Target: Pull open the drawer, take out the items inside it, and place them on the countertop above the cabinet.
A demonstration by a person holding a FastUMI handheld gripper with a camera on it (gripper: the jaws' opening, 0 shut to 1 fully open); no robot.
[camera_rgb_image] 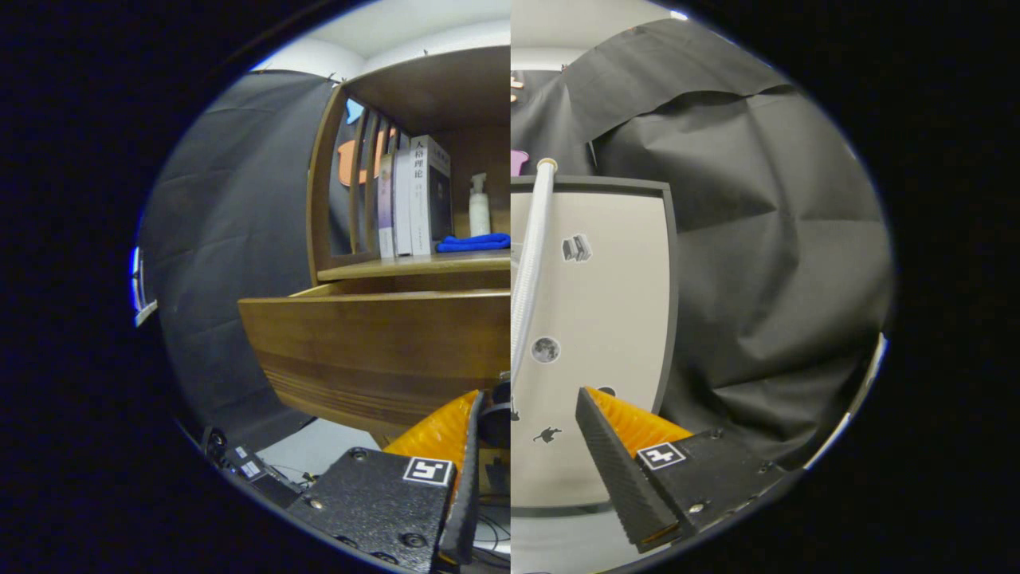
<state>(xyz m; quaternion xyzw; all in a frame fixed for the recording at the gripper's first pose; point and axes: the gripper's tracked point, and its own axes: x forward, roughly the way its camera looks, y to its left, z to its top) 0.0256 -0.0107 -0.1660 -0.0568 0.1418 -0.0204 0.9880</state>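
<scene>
The booth is walled with black cloth [757,239] on both sides. A wooden cabinet [335,159] stands at the left, with upright books [414,195], a pump bottle [479,206] and a folded blue cloth [474,241] on the table [398,265] surface that forms its top. Just below that surface, the drawer [374,351] stands pulled open, its front panel projecting forward; its contents are hidden behind the panel. A pale panel [613,319] bearing small stickers stands at the right, with a white ribbed hose [530,263] beside it. The gripper [530,470] has its fingers [613,462] spread wide, holding nothing. The drawer front lies ahead of and above the left finger, apart from it.
</scene>
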